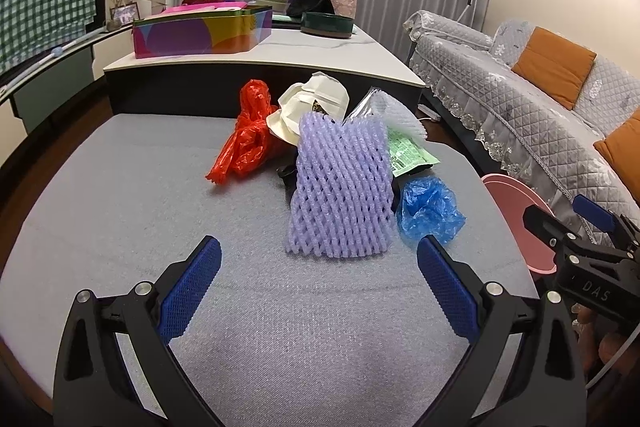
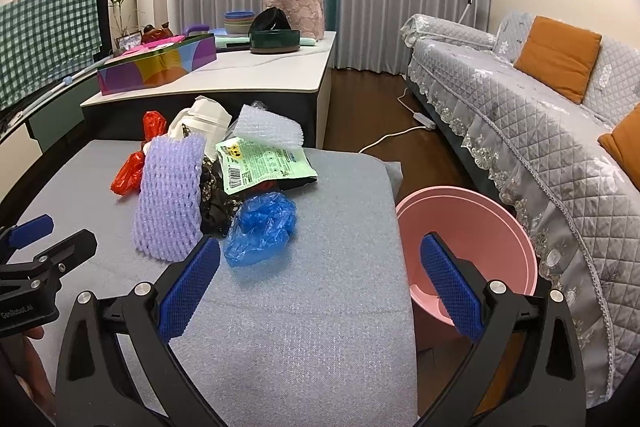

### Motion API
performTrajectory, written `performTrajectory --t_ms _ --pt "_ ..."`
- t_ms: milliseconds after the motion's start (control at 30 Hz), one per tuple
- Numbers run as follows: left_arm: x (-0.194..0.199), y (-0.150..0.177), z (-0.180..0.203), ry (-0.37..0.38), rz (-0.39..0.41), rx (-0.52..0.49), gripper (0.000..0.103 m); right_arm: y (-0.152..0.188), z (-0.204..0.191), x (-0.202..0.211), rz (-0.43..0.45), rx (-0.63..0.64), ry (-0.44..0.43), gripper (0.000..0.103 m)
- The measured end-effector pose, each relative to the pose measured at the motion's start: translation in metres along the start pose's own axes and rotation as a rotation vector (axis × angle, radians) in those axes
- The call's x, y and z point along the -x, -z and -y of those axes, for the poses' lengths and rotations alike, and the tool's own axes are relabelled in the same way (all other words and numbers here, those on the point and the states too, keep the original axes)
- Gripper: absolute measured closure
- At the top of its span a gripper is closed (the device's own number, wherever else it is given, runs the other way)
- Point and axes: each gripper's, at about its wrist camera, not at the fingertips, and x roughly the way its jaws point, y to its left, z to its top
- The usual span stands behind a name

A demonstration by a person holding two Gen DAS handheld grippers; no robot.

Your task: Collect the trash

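A pile of trash lies on a grey padded surface (image 1: 160, 187): a purple foam net (image 1: 340, 187) (image 2: 170, 199), a red plastic bag (image 1: 248, 135) (image 2: 132, 171), a crumpled blue plastic bag (image 1: 430, 211) (image 2: 262, 227), a green wrapper (image 1: 408, 155) (image 2: 260, 163), white paper (image 1: 312, 107), bubble wrap (image 2: 268, 129) and dark scraps. A pink bin (image 2: 468, 243) (image 1: 516, 223) stands off the surface's right edge. My left gripper (image 1: 320, 275) is open and empty, short of the foam net. My right gripper (image 2: 320, 275) is open and empty, near the blue bag and the bin.
A low white-topped table (image 1: 320, 55) with a colourful box (image 1: 200, 31), bowls and a dark round tin stands behind the pile. A grey quilted sofa (image 2: 540, 115) with orange cushions runs along the right. A cable and power strip (image 2: 424, 121) lie on the wooden floor.
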Motion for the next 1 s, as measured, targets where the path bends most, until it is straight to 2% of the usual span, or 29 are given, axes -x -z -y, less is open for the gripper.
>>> performTrajectory --t_ms 433,1000 --pt "0.0014 0.0010 0.0033 0.005 0.009 -0.010 0.008 -0.0019 0.0000 0.0037 0.027 -0.001 0.024 0.005" --pt "0.0032 0.0002 0.0064 0.018 0.021 -0.028 0.008 -0.0022 0.0003 0.0053 0.028 -0.018 0.011 0.005"
